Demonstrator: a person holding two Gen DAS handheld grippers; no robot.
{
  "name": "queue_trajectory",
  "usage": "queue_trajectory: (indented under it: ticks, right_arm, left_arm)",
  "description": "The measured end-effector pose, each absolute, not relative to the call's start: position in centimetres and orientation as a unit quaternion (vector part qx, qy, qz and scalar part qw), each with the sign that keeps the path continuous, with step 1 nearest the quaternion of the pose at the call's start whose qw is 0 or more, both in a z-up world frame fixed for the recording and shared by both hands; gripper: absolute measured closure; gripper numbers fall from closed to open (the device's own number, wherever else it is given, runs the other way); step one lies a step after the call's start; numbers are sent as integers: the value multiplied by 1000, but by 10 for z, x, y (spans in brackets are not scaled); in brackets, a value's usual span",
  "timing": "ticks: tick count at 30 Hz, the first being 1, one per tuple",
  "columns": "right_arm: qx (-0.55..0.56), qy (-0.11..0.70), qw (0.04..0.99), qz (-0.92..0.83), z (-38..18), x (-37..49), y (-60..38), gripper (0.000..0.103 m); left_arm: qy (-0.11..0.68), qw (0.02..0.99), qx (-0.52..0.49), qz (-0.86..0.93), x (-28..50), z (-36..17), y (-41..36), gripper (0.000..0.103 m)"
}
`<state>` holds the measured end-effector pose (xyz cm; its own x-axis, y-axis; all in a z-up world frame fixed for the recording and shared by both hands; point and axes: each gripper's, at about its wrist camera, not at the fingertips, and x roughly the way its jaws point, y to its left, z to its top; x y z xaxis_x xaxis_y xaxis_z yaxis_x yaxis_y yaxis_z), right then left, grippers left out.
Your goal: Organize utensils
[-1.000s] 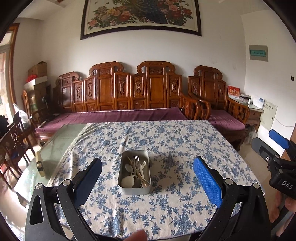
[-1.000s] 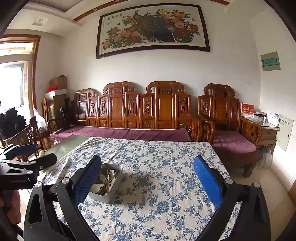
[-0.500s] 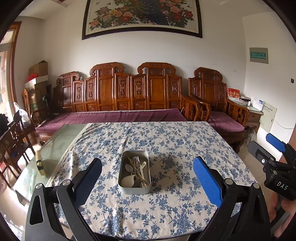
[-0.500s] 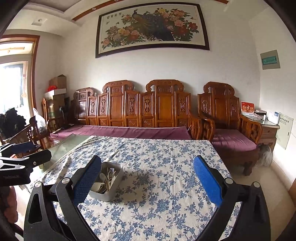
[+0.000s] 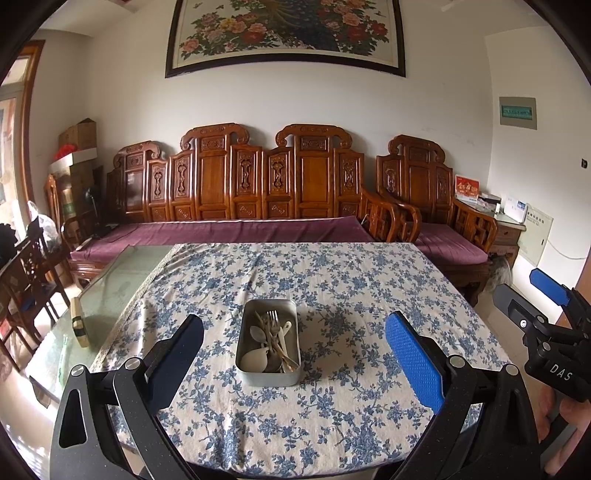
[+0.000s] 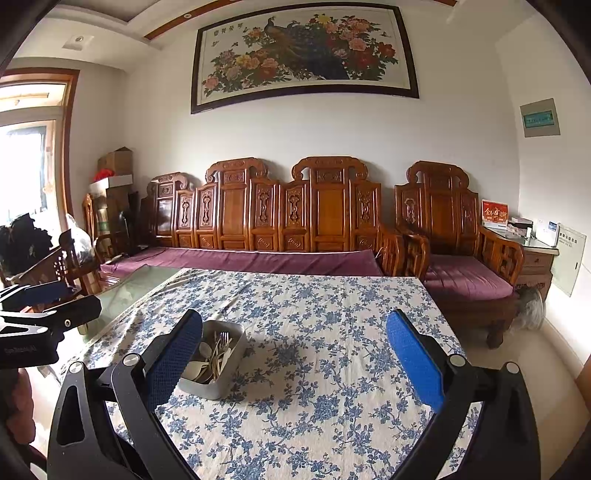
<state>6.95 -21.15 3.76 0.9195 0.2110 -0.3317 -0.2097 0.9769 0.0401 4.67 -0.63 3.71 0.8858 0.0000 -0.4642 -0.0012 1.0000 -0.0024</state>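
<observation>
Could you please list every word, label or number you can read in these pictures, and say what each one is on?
"DAS": white letters on the black body of the right tongs.
Painting: characters along the top, too small to read.
Red box: gold characters, blurred.
Green wall sign: unreadable.
Left tongs: faint print on the body, unreadable.

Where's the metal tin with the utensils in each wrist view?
Left wrist: tin at lower centre, between the open fingers of the left hand-held gripper.
Right wrist: tin at lower left, partly behind the left finger.
Shared landmark: peacock painting on the wall.
</observation>
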Motion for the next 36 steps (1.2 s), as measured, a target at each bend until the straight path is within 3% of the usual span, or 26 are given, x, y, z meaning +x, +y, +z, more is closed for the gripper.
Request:
queue_trajectory:
  ticks: [36]
  right_arm:
    - [1, 169, 980, 106, 36, 69, -211, 3]
  left_arm:
    - [239, 971, 0, -3, 44, 38, -12, 8]
